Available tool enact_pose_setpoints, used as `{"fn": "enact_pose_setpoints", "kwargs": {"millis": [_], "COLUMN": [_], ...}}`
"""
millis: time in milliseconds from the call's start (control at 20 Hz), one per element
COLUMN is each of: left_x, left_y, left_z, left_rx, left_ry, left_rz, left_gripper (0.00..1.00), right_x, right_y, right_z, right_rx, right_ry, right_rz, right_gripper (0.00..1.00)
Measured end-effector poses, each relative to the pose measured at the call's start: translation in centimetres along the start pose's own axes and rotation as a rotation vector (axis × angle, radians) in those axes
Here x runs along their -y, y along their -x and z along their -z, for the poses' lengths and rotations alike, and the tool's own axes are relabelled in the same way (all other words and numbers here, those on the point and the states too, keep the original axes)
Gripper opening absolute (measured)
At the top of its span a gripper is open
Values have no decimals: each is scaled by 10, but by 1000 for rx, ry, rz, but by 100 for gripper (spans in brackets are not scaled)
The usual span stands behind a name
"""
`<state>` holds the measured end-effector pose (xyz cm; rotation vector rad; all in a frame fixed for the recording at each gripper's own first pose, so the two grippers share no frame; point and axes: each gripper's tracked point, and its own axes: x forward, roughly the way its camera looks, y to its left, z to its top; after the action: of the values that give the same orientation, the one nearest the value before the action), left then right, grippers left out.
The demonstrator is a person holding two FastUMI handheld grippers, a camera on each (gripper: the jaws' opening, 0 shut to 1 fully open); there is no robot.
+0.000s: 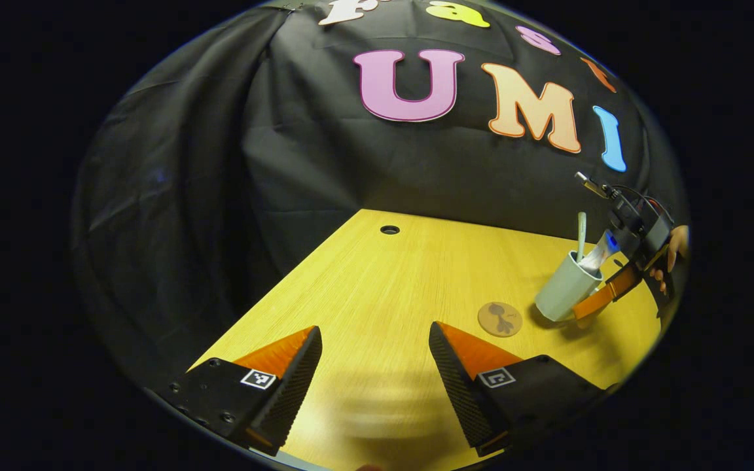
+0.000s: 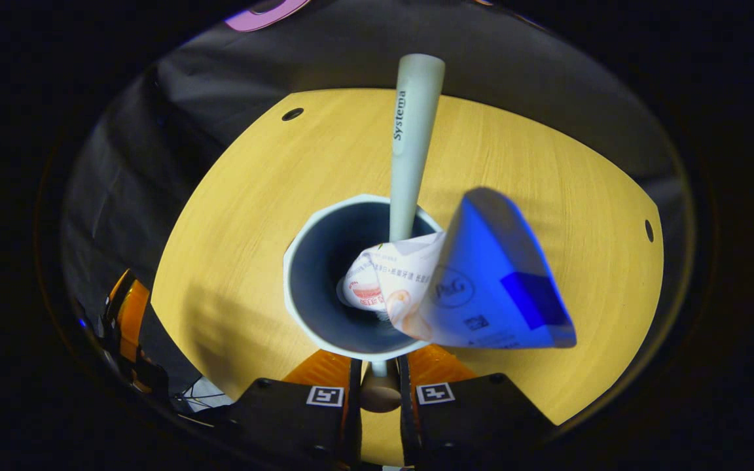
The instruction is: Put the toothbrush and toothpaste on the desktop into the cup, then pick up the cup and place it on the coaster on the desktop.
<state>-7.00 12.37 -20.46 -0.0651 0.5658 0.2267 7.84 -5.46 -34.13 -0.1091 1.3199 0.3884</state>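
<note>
Left gripper (image 1: 375,366) is mine up front in the left gripper view: fingers spread wide, nothing between them, hovering over bare yellow wood desktop (image 1: 377,288). Far right in that view I see the right gripper (image 1: 603,297) with a hand (image 1: 675,252) behind it, at the pale grey cup (image 1: 567,288). The cup looks tilted toward the desk centre, base low near the desktop; I can't tell whether it's touching or just off it. The toothbrush (image 1: 581,237) handle sticks up out of the cup, the toothpaste (image 1: 599,255) tube beside it, both inside. The round brown coaster (image 1: 500,319) lies flat on the desk just beside the cup's base, on the side toward centre, nothing on it. In the right gripper view I'm looking straight down into the cup (image 2: 324,275): the right gripper (image 2: 379,376) has its fingers drawn close together with the cup's near wall or handle pinched between them, probably a firm grip, though the contact spot is partly hidden by the rim. The toothbrush (image 2: 411,137) handle leans out over the far rim, the toothpaste (image 2: 475,281) tube's crimped end fans out over the right rim. There's a cable hole (image 1: 389,229) at the desk's far edge.
</note>
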Motion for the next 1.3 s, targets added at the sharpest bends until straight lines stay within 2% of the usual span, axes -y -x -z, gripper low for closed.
{"fn": "enact_pose_setpoints", "kwargs": {"millis": [300, 650, 750, 800, 850, 900, 1000, 1050, 1200, 1300], "left_x": [-24, -47, -46, -46, -44, -42, -36, -32, -13, 3], "left_y": [-6, -19, -22, -23, -25, -27, -31, -32, -33, -37], "left_z": [2, 3, 1, 0, 1, 0, -2, -5, -16, -25], "left_rx": [-3, -6, -5, -5, -7, -6, -9, -7, 4, 14], "left_ry": [18, 24, 21, 19, 18, 18, 14, 10, -12, -29], "left_rz": [-10, -7, 0, 4, 9, 15, 28, 38, 71, 99], "left_gripper": [95, 95, 95, 95, 95, 95, 95, 95, 95, 95], "right_x": [1, 9, 13, 12, 13, 12, 6, 1, -5, -5], "right_y": [0, 3, 4, 6, 5, 6, 8, 12, 25, 36], "right_z": [-1, 0, 0, -1, -1, 1, 3, 5, -1, -1], "right_rx": [-15, -66, -81, -81, -79, -77, -64, -59, 16, 78], "right_ry": [52, 103, 125, 137, 145, 144, 143, 143, 149, 125], "right_rz": [-17, 40, 59, 68, 71, 69, 48, 28, 13, -12], "right_gripper": [26, 26, 26, 22, 27, 24, 27, 31, 97, 100]}}
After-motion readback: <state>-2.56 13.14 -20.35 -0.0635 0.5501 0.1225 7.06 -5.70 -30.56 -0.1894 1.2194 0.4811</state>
